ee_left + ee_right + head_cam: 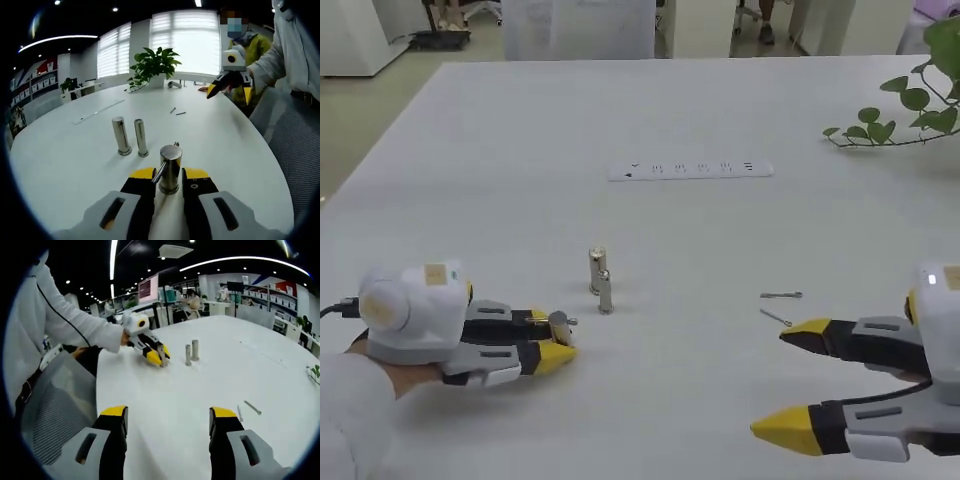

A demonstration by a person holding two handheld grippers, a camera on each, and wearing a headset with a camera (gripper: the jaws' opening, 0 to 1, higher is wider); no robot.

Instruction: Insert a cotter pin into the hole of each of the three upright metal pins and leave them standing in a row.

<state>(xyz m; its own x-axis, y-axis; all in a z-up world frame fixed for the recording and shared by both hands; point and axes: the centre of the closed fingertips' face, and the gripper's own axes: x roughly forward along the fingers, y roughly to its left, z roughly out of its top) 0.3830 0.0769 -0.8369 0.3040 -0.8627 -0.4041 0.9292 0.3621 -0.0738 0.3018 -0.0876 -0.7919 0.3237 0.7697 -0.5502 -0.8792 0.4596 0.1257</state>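
the left gripper [560, 342] rests low on the white table [470, 180], its yellow-tipped jaws clamped on the base of an upright metal pin [170, 167]. a thin cotter pin [159, 175] runs aslant through that pin's shaft. just past the left gripper's tips, and apart from them, two other metal pins [597, 270] [605, 291] stand upright, close beside each other. the right gripper [775, 383] is well apart at the near right, jaws wide apart and holding nothing. two loose cotter pins [780, 295] [775, 317] lie flat on the table just beyond its upper tip. farther back lies a white power strip [690, 169], and a leafy plant [910, 100] reaches in at the far right corner.
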